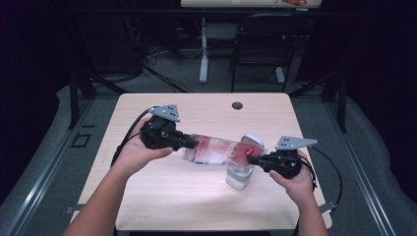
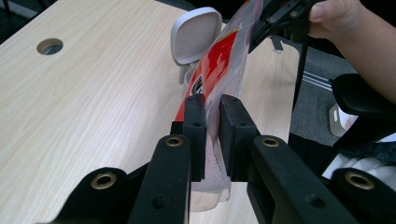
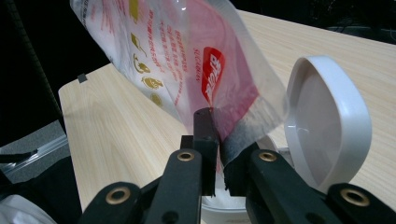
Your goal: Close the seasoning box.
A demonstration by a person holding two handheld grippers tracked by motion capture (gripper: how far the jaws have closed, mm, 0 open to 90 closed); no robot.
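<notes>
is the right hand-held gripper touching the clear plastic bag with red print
Touching: in the right gripper view, the right hand-held gripper pinches the edge of the clear plastic bag with red print between its jaws.

pouch (image 3: pixel 187 60) | red logo, print, icons | none legible

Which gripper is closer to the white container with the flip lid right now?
Right. The right gripper pinches the bag just above the container; the left gripper grips the bag's far end.

Glossy clear plastic bag (image 1: pixel 216 149), matt pale wood-grain table (image 1: pixel 162 196)
</notes>
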